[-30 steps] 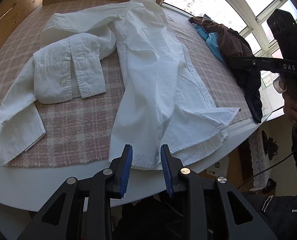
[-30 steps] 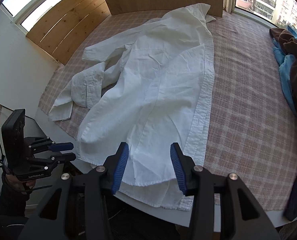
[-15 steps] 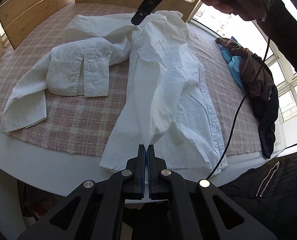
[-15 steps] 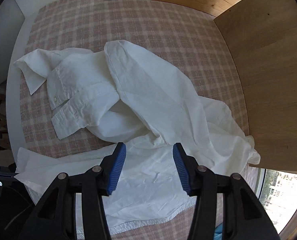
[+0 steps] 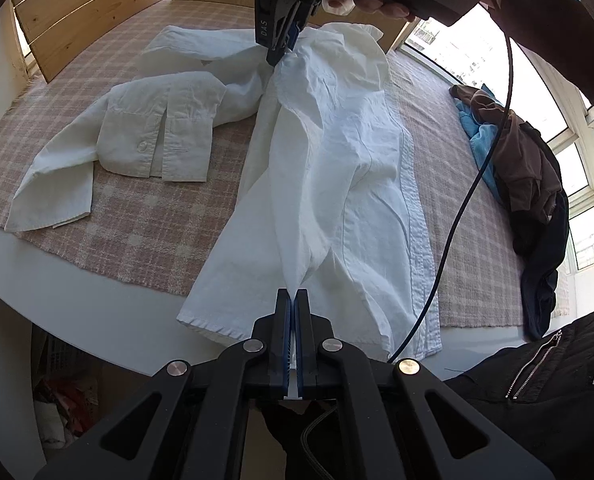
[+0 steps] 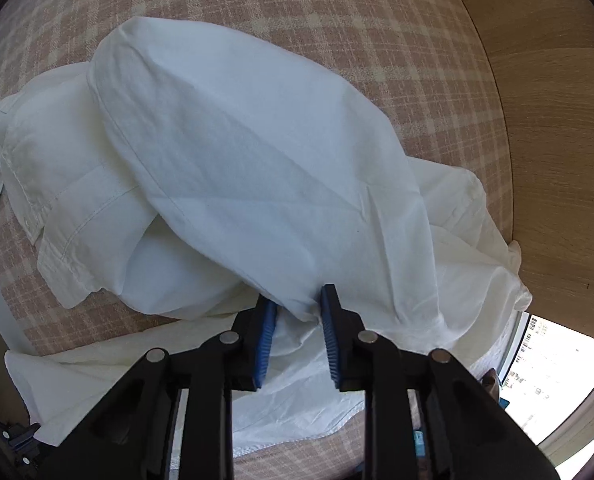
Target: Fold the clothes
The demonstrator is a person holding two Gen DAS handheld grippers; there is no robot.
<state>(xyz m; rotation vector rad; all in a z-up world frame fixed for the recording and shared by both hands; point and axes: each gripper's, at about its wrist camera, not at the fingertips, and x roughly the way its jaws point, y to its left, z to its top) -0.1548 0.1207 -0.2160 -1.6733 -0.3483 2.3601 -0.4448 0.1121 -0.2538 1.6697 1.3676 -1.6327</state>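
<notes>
A white long-sleeved shirt [image 5: 329,152] lies lengthwise on a pink plaid cloth [image 5: 129,236] over a white table. My left gripper [image 5: 295,300] is shut on a fold of the shirt near its hem and lifts it into a ridge. My right gripper [image 6: 297,300] is over the shoulder end of the shirt [image 6: 237,160]; its blue-padded jaws are partly closed around a bunch of fabric, with a gap still between them. The right gripper also shows in the left wrist view [image 5: 281,46] at the far end of the shirt. One sleeve [image 5: 157,132] lies folded to the left.
A heap of brown, blue and black clothes [image 5: 525,184] lies at the table's right edge by the windows. A wooden board [image 6: 557,140] stands behind the table. A black cable [image 5: 457,220] hangs across the shirt. The table's front rim [image 5: 97,308] is near.
The left gripper stays shut on the hem fold. The right gripper has come down onto the shoulder end of the shirt and its jaws have narrowed around the fabric.
</notes>
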